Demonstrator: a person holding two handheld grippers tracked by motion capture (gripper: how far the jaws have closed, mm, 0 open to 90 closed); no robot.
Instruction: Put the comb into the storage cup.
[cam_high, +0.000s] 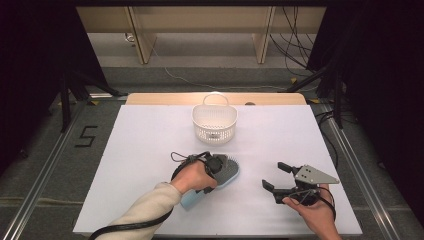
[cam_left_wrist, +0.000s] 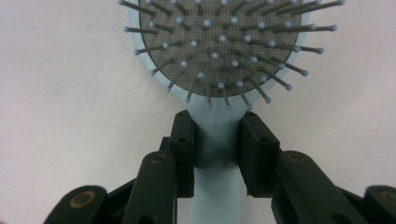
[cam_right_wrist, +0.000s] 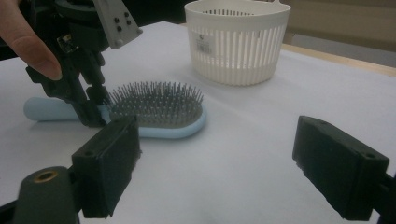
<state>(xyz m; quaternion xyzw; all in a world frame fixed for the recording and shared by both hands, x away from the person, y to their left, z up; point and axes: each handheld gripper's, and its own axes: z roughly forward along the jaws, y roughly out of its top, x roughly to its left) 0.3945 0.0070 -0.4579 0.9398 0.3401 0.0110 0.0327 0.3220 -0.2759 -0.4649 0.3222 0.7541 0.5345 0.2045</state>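
Observation:
A light blue hairbrush (cam_high: 229, 173) lies bristles up on the white table cover, head toward the basket and handle toward the front edge. My left gripper (cam_high: 216, 169) reaches down over it. In the left gripper view the hairbrush (cam_left_wrist: 219, 46) sits just ahead, and the left gripper (cam_left_wrist: 217, 149) has both black pads against the sides of the neck, just below the head. My right gripper (cam_high: 275, 175) rests to the right of the brush, apart from it. In the right gripper view that right gripper (cam_right_wrist: 224, 172) stands wide open with nothing between its fingers, facing the hairbrush (cam_right_wrist: 159, 109).
A white slotted basket (cam_high: 215, 122) with a handle stands at the back middle of the white cover (cam_high: 150, 140); in the right gripper view the basket (cam_right_wrist: 236, 42) is behind the brush. The bare wooden table edge (cam_high: 150, 98) runs along the back.

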